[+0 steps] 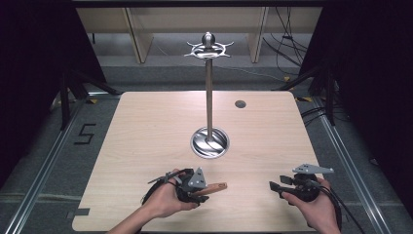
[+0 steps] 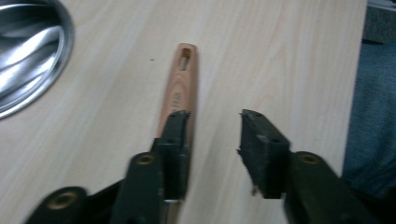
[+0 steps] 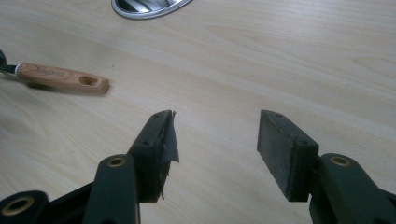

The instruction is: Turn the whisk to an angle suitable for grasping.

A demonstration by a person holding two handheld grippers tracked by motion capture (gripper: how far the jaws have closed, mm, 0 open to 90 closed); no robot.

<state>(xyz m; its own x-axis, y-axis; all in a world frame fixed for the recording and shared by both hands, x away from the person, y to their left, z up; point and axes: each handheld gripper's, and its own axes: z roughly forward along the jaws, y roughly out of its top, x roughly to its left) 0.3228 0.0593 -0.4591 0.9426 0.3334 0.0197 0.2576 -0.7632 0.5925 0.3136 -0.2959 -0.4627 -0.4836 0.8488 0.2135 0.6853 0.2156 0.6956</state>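
- Near the front edge of the table [image 1: 146,126], I have the left gripper [image 2: 212,140] over a wooden-handled utensil [image 2: 180,84], jaws spread; the handle lies along the inner side of one jaw, not pinched between the two.
- From the high view, that handle [image 1: 212,187] pokes out to the right of the left gripper [image 1: 192,187], low over the wood; I cannot tell whether it rests on the table or is lifted a little.
- Its working end is hidden under the gripper, so I cannot say what kind of utensil it is.
- My right gripper [image 3: 215,144] waits well apart on the right, jaws spread and holding nothing; the handle [image 3: 63,78] sits off to its side.
- As I judge it, the job is at its start: the utensil is not yet firmly gripped, and hanging it on the stand [image 1: 209,92] is all still to do.
- The hooks at the top of the stand [image 1: 208,48] carry nothing.
- The round steel base dish [image 1: 209,143] holds only the pole; no utensil lies in it.
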